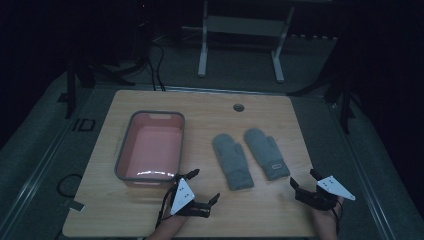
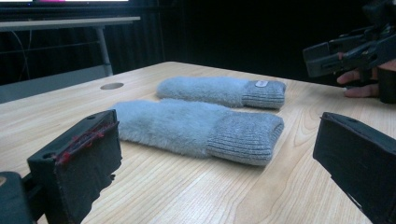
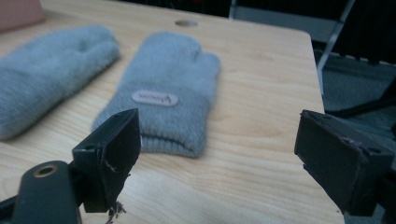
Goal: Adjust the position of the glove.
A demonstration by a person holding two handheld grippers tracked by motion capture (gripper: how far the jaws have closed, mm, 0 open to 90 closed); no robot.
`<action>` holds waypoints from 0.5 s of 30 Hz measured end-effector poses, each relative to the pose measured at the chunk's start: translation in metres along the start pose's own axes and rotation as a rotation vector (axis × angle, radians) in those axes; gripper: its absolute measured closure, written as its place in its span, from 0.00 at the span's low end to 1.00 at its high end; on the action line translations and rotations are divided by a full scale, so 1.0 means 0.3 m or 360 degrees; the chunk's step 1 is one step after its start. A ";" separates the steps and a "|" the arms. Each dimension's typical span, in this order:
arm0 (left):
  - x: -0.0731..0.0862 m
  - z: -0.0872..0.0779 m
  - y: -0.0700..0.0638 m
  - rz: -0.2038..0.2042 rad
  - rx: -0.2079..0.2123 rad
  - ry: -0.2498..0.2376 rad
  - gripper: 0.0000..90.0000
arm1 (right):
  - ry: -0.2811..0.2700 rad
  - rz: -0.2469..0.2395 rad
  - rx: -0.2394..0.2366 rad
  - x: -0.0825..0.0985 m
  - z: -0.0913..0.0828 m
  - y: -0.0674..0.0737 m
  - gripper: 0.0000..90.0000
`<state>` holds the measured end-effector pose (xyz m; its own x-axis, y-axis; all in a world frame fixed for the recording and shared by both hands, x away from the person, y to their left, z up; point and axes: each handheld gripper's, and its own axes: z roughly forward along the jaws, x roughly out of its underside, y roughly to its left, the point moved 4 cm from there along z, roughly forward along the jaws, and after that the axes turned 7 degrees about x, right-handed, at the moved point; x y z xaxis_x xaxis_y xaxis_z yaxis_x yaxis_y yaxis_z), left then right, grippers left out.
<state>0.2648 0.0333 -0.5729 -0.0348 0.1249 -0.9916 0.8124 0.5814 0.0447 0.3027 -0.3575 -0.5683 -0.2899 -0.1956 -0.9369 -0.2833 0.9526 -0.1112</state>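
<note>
Two grey fuzzy mittens lie flat side by side on the wooden table [image 1: 150, 210], cuffs toward me. The left mitten [image 1: 232, 160] is plain; the right mitten [image 1: 266, 152] has a small label on its cuff. My left gripper [image 1: 204, 186] rests low near the front edge, left of the plain mitten's cuff, open and empty. In the left gripper view its jaws [image 2: 215, 140] frame the plain mitten [image 2: 187, 123], with the labelled one [image 2: 219, 91] behind. My right gripper [image 1: 304, 178] stands open and empty just right of the labelled mitten's cuff [image 3: 168, 88].
A pink tub with a grey rim [image 1: 150, 114] sits empty on the table's left half, just behind the left gripper. A round cable hole [image 1: 238, 107] is near the far edge. Beyond the table stand a white frame [image 1: 202, 50] and cables on the floor.
</note>
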 end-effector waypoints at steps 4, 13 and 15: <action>-0.001 0.005 0.000 -0.0015 0.0021 0.0009 0.01 | 0.0006 -0.0018 -0.0003 -0.015 -0.011 0.005 0.16; -0.004 0.016 -0.007 -0.0011 0.0049 0.0049 0.01 | 0.0137 0.0034 -0.0166 -0.139 -0.020 0.050 0.19; -0.007 0.020 -0.016 0.0001 0.0059 0.0037 0.01 | 0.0143 0.0036 -0.0194 -0.171 -0.020 0.063 0.19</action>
<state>0.2643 0.0254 -0.5719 -0.0472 0.1439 -0.9885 0.8333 0.5513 0.0405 0.3069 -0.3309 -0.5203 -0.3764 -0.1995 -0.9047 -0.3832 0.9226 -0.0440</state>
